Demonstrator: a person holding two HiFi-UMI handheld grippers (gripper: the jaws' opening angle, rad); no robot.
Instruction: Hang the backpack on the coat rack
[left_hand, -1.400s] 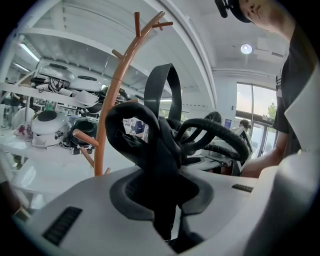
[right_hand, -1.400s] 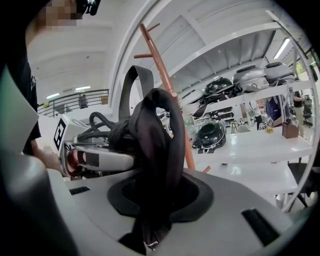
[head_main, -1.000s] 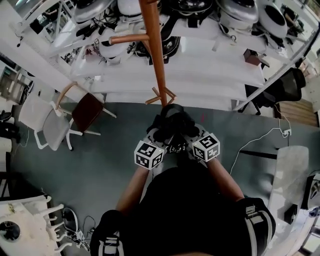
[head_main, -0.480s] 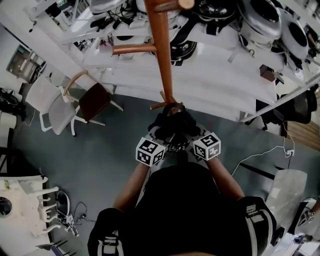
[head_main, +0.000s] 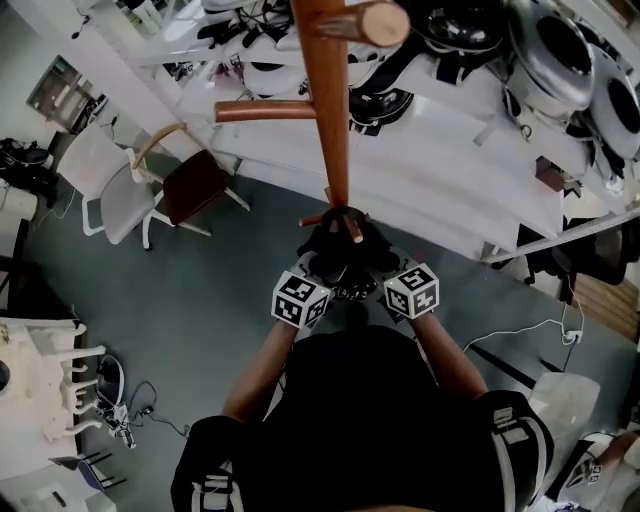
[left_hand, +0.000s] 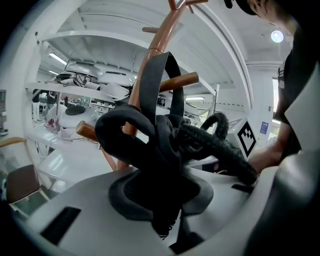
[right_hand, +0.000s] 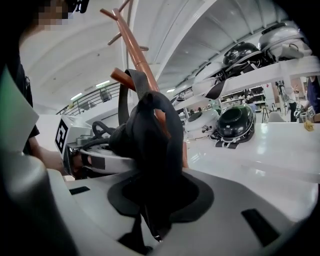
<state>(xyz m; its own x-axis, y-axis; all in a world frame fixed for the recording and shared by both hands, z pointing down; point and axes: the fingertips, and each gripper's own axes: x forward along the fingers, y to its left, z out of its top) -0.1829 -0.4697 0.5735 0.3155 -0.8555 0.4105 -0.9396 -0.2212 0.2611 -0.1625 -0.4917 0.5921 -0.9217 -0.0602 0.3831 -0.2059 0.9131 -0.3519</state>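
backpack (head_main: 345, 250): black, bunched, strap looped, near pole | coat rack (head_main: 328, 110): brown wood, upright, pegged

The backpack (head_main: 325, 248) has moved closer to the coat rack (head_main: 330, 120).

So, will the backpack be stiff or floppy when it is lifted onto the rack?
Probably floppy: the backpack bunches into a soft bundle between the left gripper and right gripper, straps looping loose. Likely light, as pinches on fabric alone carry it. It may slide off a smooth peg.
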